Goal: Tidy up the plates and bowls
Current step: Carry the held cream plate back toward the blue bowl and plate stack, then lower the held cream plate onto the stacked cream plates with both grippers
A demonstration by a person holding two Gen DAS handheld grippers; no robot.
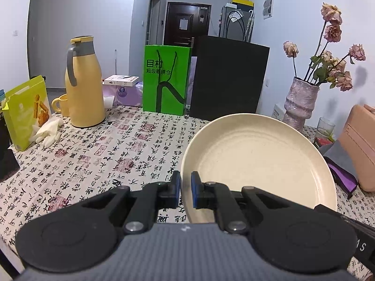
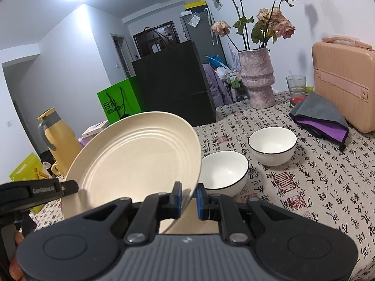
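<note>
A single cream ribbed plate (image 1: 257,161) hangs tilted above the table between both grippers. My left gripper (image 1: 185,182) is shut on its left rim, blue pads pressing either side. In the right wrist view the same plate (image 2: 138,154) has its right rim clamped by my right gripper (image 2: 188,194), also shut. Two white bowls with thin black rims stand on the tablecloth just beyond and to the right of the plate: the nearer bowl (image 2: 222,173) partly hidden behind the plate's edge, the farther bowl (image 2: 273,145) beside it.
On the calligraphy-print tablecloth (image 1: 105,154) stand a yellow thermos (image 1: 83,82) with a yellow mug (image 1: 61,105), a yellow-green box (image 1: 25,110), a green bag (image 1: 166,79), a black bag (image 1: 229,77) and a vase of dried roses (image 2: 256,79). A pink case (image 2: 344,84), a grey-purple cloth (image 2: 321,114) and a glass (image 2: 295,84) sit at the right.
</note>
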